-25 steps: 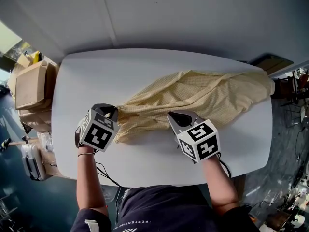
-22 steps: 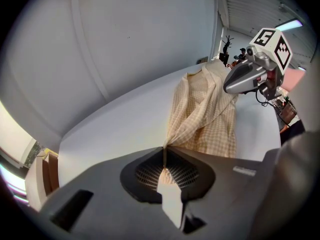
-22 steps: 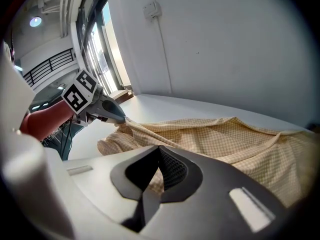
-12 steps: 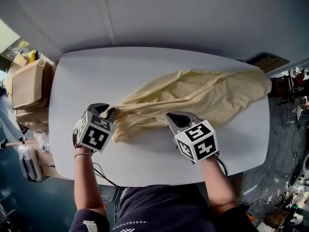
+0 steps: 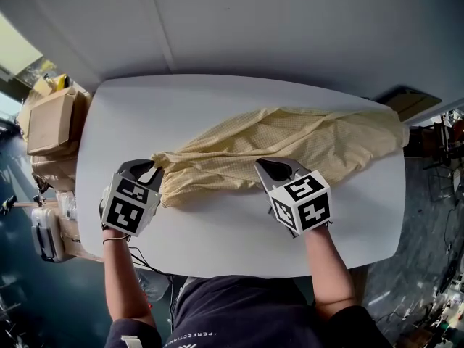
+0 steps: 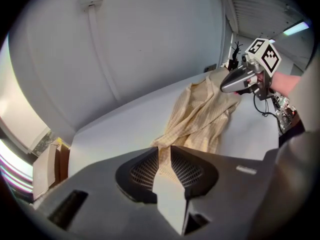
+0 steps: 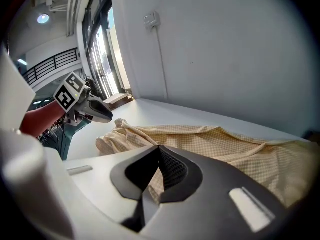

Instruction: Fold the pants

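Pale yellow checked pants (image 5: 290, 140) lie stretched across the white table (image 5: 217, 100), from the near left to the far right corner. My left gripper (image 5: 148, 169) is at their bunched left end. Its jaws have just been opening, and a strip of the cloth (image 6: 165, 151) still lies in the narrow gap between its pads. My right gripper (image 5: 275, 169) sits at the pants' near edge about midway along, shut on a pinch of fabric (image 7: 159, 151). Each gripper also shows in the other's view: the right gripper (image 6: 235, 81) and the left gripper (image 7: 97, 111).
Cardboard boxes (image 5: 51, 122) and a pale case (image 5: 45, 234) stand on the floor past the table's left edge. A plain wall runs behind the table. Clutter and cables lie off the right edge (image 5: 442, 143). The person's body is at the near edge.
My left gripper has moved left and a little toward me, drawing the pants' left end with it, so the cloth lies longer and flatter. The right gripper has edged slightly away from me.
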`<state>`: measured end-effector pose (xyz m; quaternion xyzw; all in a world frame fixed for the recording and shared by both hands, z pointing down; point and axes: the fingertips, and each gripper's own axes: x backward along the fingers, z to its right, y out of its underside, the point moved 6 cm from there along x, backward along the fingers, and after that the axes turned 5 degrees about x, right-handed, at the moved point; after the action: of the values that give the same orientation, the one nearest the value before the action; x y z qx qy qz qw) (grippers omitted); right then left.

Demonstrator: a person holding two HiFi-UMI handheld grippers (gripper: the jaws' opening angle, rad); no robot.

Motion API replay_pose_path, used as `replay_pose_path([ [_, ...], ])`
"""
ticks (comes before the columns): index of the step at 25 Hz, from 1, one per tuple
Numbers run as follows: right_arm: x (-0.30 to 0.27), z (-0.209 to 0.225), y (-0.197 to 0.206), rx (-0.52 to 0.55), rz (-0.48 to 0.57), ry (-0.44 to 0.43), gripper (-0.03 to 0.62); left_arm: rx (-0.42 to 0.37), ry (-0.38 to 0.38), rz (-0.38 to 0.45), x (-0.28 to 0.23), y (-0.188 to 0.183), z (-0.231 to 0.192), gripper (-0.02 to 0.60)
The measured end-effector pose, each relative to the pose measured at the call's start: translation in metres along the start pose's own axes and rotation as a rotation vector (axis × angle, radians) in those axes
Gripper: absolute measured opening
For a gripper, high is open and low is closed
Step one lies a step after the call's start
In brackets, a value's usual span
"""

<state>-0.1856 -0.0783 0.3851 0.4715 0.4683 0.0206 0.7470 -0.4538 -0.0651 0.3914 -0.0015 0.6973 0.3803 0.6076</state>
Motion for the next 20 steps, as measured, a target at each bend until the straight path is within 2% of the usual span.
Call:
replay_pose_path([
  [9, 0.014, 0.051, 0.013, 0.031, -0.028, 0.041, 0.01, -0.105, 0.21, 0.04, -0.045, -0.045, 0.107, 0.078],
  [10, 0.012, 0.055, 0.013, 0.034, -0.03, 0.038, 0.036, -0.109, 0.221, 0.042, -0.049, -0.049, 0.114, 0.078],
  [14, -0.002, 0.069, 0.012, 0.06, -0.056, 0.04, 0.047, -0.104, 0.244, 0.05, -0.061, -0.06, 0.128, 0.078],
  [20, -0.028, 0.076, 0.024, 0.13, -0.161, -0.004, 0.114, -0.094, 0.255, 0.014, -0.078, -0.061, 0.129, 0.078],
])
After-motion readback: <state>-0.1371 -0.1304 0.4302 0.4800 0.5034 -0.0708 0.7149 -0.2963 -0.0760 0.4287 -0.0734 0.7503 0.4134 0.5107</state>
